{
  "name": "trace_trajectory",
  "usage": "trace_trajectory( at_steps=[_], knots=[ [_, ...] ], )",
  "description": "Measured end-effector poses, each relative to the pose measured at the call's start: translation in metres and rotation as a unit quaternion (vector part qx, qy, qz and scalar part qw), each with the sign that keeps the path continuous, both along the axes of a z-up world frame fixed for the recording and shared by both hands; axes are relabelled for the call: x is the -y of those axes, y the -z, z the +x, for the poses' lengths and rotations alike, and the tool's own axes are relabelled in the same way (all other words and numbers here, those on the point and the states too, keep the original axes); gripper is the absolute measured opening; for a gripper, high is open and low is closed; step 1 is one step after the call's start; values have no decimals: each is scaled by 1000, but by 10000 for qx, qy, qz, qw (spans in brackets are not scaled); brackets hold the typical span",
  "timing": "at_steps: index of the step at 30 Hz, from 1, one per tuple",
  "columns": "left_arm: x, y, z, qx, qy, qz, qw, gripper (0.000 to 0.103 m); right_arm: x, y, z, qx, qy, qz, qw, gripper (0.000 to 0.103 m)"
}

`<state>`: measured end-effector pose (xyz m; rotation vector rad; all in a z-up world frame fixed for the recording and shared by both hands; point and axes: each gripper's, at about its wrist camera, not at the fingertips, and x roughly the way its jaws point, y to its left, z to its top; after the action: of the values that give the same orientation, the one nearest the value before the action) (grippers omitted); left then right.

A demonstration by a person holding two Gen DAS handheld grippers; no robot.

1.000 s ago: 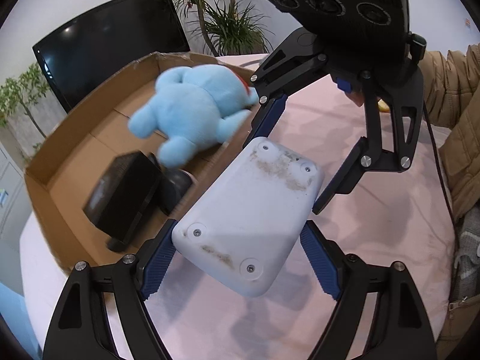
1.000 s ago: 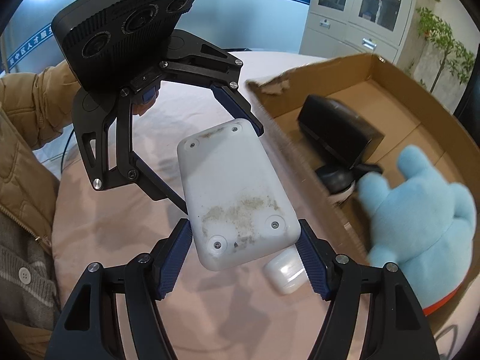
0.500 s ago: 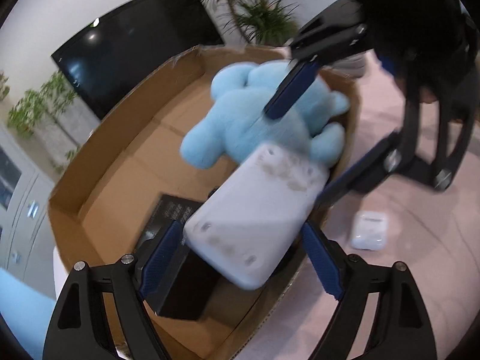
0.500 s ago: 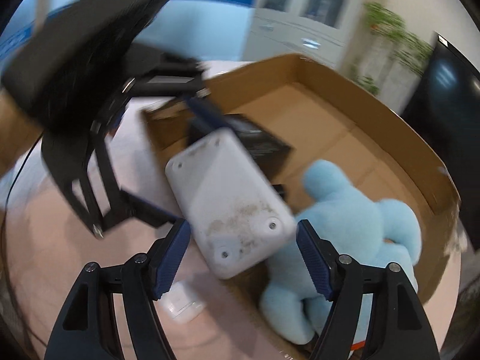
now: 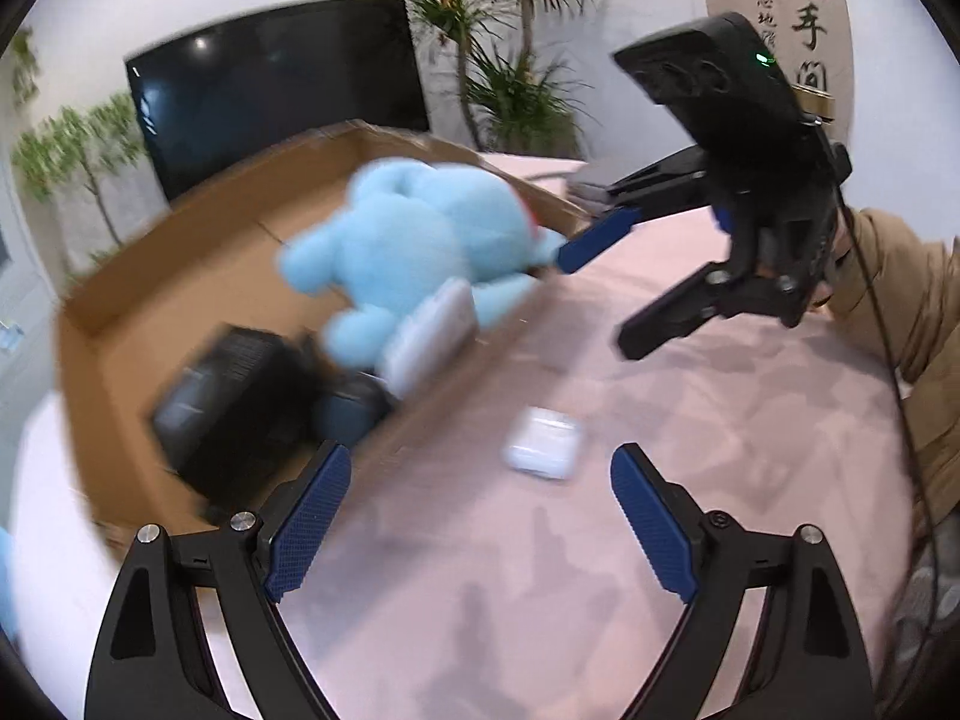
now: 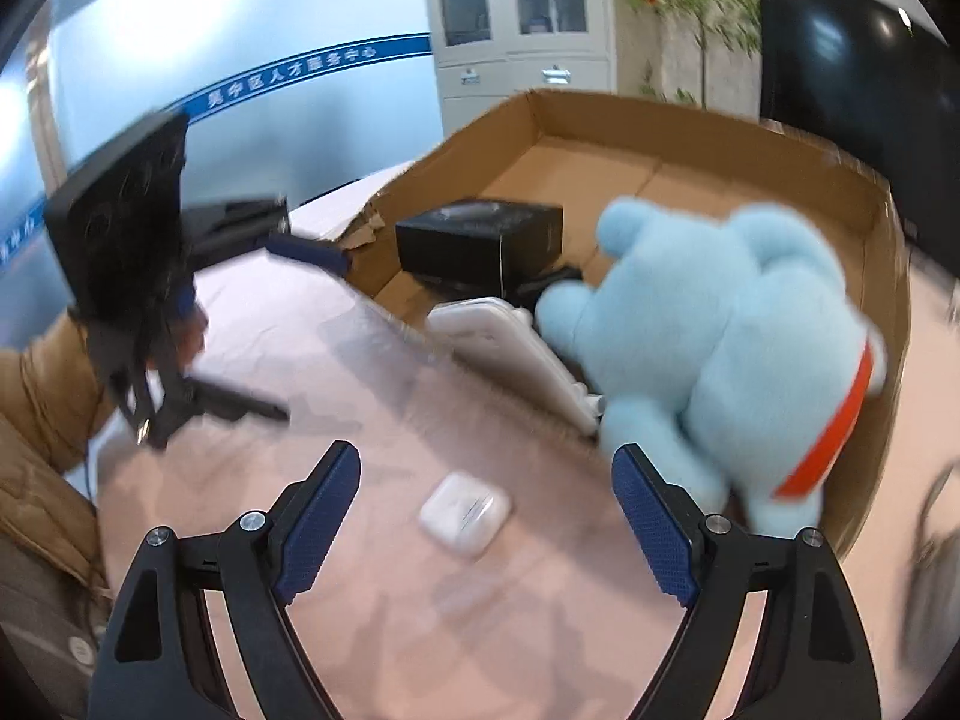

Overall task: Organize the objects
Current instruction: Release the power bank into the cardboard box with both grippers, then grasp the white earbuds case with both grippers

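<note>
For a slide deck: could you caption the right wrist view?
Open right tool above a white earbud case on the pink table, beside a cardboard box holding a blue plush.

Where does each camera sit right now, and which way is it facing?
Left wrist: on the left gripper, facing down over the table toward the box; right gripper and a sleeve show.
Right wrist: on the right gripper, facing the box from the opposite side; left gripper shows.
Shared: earbud case, plush, white device. Both grippers' jaws have just been opening, nothing between them.
</note>
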<state>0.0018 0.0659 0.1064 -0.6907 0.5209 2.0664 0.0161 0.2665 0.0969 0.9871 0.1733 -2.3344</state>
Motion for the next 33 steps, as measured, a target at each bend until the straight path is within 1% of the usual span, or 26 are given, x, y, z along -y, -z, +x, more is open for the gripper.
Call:
trace_trajectory(
  at_steps=[2,5,8,9,13,14,15,16,17,19,21,22,23,25,33],
  knots=[
    [-16,15,2,145,-8,-62,9999,89,-1,14,1,262,156,-93,9995,86],
    [-38,37,-2,349,-87,-164,9992,89,5,35,-3,664,303,-60,9973,86],
    [-48,48,-11,512,-206,-117,9984,89,16,51,-9,912,336,106,9952,86],
    [-50,50,-15,605,-188,-90,9979,89,17,54,-11,960,363,122,9946,86],
    [-57,58,-21,691,-72,-90,9975,88,24,66,-23,1304,459,67,9904,85],
    [-58,61,-23,742,-57,-110,9972,85,25,68,-24,1360,462,58,9896,82],
    [-59,64,-26,797,-51,-137,9967,75,28,71,-26,1419,458,59,9888,79],
    [-61,66,-29,926,-17,-168,9956,68,30,72,-27,1434,455,87,9886,73],
    [-62,68,-30,1002,35,-193,9948,61,32,75,-29,1437,445,130,9885,64],
    [-65,68,-30,1037,139,-248,9942,51,37,78,-30,1491,398,174,9879,55],
    [-70,69,-29,1018,214,-368,9939,46,41,79,-31,1443,446,272,9882,49],
    [-71,68,-29,985,227,-359,9942,45,41,80,-32,1453,477,295,9878,44],
    [-72,68,-29,987,232,-367,9942,44,42,80,-32,1467,506,298,9874,42],
    [-71,66,-29,1001,239,-350,9941,41,43,80,-30,1455,502,320,9876,42],
    [-69,61,-26,952,295,-385,9943,42,48,80,-25,1485,501,409,9868,42]
  ],
)
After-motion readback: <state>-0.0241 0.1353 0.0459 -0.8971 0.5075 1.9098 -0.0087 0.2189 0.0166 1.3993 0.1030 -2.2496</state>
